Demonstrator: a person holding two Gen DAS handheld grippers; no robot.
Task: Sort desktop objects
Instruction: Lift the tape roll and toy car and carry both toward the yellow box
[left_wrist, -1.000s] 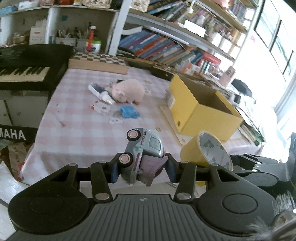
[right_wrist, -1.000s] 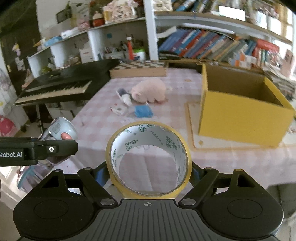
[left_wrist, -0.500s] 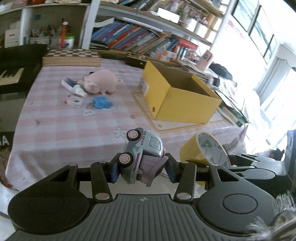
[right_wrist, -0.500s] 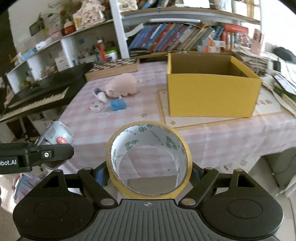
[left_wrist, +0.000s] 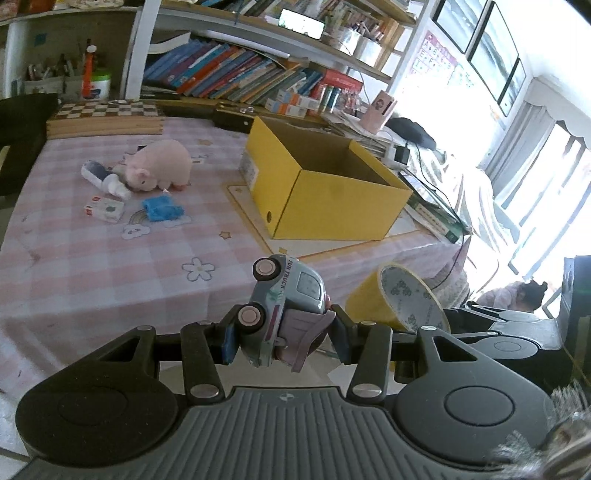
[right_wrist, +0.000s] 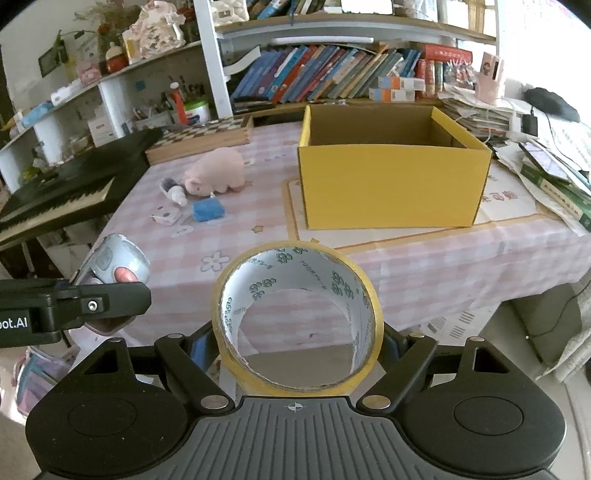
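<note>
My left gripper (left_wrist: 282, 338) is shut on a small grey-blue toy truck (left_wrist: 286, 306), held in the air in front of the table's near edge. My right gripper (right_wrist: 297, 345) is shut on a yellow roll of tape (right_wrist: 297, 317), also off the table's front; the roll shows in the left wrist view (left_wrist: 400, 301) too. The toy truck and left gripper show at the left of the right wrist view (right_wrist: 114, 264). An open yellow cardboard box (right_wrist: 391, 177) stands on the pink checked tablecloth (left_wrist: 92, 258), beyond both grippers.
A pink plush pig (left_wrist: 159, 168), a small tube (left_wrist: 105, 181), a white card box (left_wrist: 105, 208) and a blue packet (left_wrist: 162, 208) lie left of the yellow box. A chessboard (left_wrist: 107, 118), keyboard (right_wrist: 55, 195), bookshelves and book stacks (right_wrist: 546, 166) surround the table.
Both grippers have swung right and moved a little closer, so the yellow box sits more centrally ahead. Each keeps hold of its object.
</note>
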